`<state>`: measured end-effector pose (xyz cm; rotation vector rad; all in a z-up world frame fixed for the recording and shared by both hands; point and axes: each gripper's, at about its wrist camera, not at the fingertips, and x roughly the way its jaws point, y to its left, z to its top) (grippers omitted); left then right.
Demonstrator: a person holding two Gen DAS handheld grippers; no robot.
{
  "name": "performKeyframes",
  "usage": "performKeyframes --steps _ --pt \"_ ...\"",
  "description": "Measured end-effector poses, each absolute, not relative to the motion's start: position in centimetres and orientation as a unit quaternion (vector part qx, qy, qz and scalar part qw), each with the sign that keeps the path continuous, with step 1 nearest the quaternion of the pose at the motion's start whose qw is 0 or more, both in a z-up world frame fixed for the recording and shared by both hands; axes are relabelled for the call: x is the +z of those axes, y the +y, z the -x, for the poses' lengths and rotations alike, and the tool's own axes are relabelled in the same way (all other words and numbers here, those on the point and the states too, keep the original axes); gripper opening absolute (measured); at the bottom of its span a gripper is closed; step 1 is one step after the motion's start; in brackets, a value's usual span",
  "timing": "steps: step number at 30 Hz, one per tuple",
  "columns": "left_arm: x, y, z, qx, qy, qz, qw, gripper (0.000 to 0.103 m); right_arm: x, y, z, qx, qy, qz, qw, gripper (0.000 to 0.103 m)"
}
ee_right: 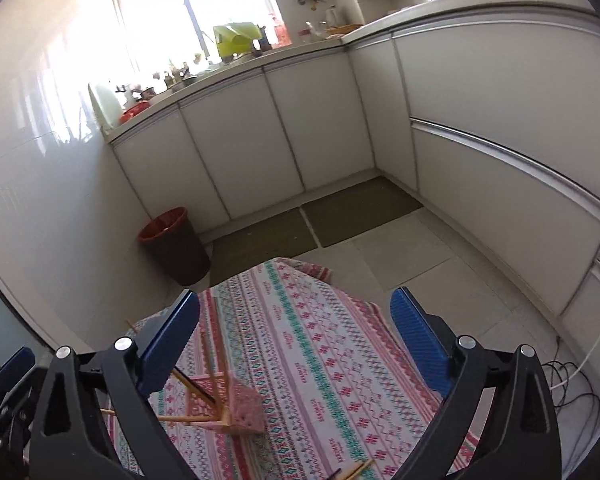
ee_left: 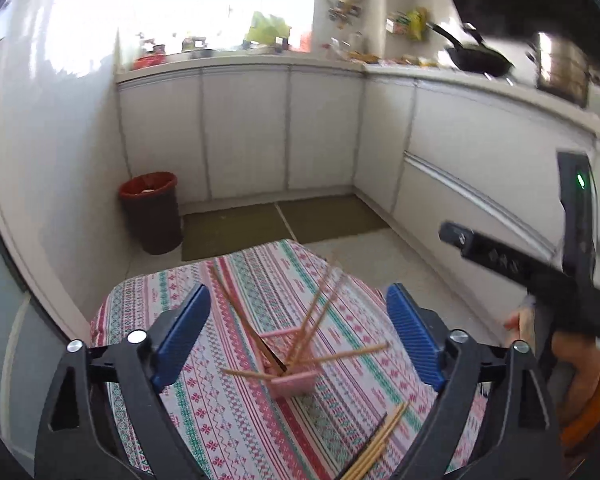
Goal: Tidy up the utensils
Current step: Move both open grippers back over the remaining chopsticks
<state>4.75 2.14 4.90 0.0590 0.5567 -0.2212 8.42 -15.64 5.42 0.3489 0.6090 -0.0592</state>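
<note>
A pink slotted utensil holder point(ee_left: 290, 364) stands on the patterned tablecloth point(ee_left: 236, 420), with several wooden chopsticks point(ee_left: 316, 316) leaning out of it at different angles. More chopsticks point(ee_left: 376, 444) lie loose on the cloth near the front. My left gripper point(ee_left: 300, 340) is open and empty, above and around the holder. My right gripper point(ee_right: 296, 344) is open and empty, to the right of the holder point(ee_right: 228, 404); loose chopsticks point(ee_right: 356, 470) show at its bottom edge. The right gripper's body point(ee_left: 572, 280) shows at the right of the left wrist view.
The small table stands in a kitchen with white cabinets point(ee_right: 284, 132) behind and to the right. A dark bin with a red liner point(ee_left: 152, 212) stands on the floor at the far left. A wok point(ee_left: 476, 60) sits on the counter. Cables point(ee_right: 572, 384) lie on the floor at the right.
</note>
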Motion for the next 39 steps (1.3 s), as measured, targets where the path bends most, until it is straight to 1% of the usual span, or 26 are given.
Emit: performKeyframes --steps 3,7,9,14,15,16,17,18,19,21,24,26,33,34,36,39 --pt "2.8 -0.7 -4.1 -0.151 0.307 -0.064 0.938 0.092 4.4 -18.1 -8.1 -0.044 0.323 -0.178 0.929 0.094" --pt "-1.2 -5.4 -3.0 -0.201 0.352 -0.142 0.903 0.092 3.3 -20.6 -7.5 -0.061 0.352 -0.18 0.916 0.094" --pt "-3.8 -8.1 -2.6 -0.223 0.376 -0.183 0.881 0.092 2.8 -21.9 -7.0 -0.071 0.364 -0.19 0.909 0.094" --pt "-10.9 -11.8 -3.6 -0.232 0.456 -0.24 0.825 0.091 1.1 -25.2 -6.3 -0.068 0.404 -0.257 0.876 0.094" --pt "-12.4 -12.2 -3.9 -0.227 0.468 -0.254 0.815 0.088 0.6 -25.4 -6.5 -0.065 0.415 -0.266 0.867 0.094" --pt "-14.1 -12.7 -4.4 -0.22 0.484 -0.272 0.802 0.079 0.0 -25.6 -6.8 -0.062 0.431 -0.267 0.86 0.094" --pt "-15.3 -12.9 -4.7 -0.218 0.495 -0.281 0.793 0.071 -0.8 -25.6 -7.4 -0.058 0.454 -0.257 0.851 0.094" --pt "-16.5 -12.9 -5.1 -0.216 0.509 -0.288 0.782 0.056 -1.6 -25.5 -8.0 -0.062 0.472 -0.243 0.845 0.094" --pt "-17.3 -13.0 -5.4 -0.213 0.519 -0.294 0.774 0.045 -2.3 -25.4 -8.3 -0.069 0.485 -0.231 0.841 0.094" --pt "-18.8 -13.0 -5.9 -0.206 0.531 -0.307 0.763 0.034 -3.9 -25.6 -8.7 -0.075 0.511 -0.224 0.827 0.094" --pt "-19.0 -12.9 -7.0 -0.203 0.539 -0.296 0.762 0.031 -5.5 -26.1 -8.8 -0.053 0.534 -0.258 0.804 0.094" --pt "-18.7 -12.9 -7.8 -0.204 0.545 -0.286 0.761 0.031 -5.9 -26.0 -8.8 -0.042 0.539 -0.27 0.797 0.094" --pt "-20.5 -12.7 -9.8 -0.197 0.585 -0.27 0.739 0.031 -5.7 -25.6 -9.0 -0.043 0.546 -0.257 0.796 0.094" --pt "-20.5 -12.6 -9.9 -0.197 0.583 -0.27 0.741 0.028 -5.9 -25.6 -9.0 -0.044 0.548 -0.256 0.795 0.094" --pt "-21.1 -12.4 -10.3 -0.195 0.594 -0.269 0.733 0.029 -6.3 -25.4 -9.1 -0.043 0.555 -0.254 0.791 0.094" --pt "-21.5 -12.0 -10.4 -0.206 0.599 -0.263 0.727 0.027 -7.2 -24.8 -9.1 -0.04 0.571 -0.249 0.781 0.094"
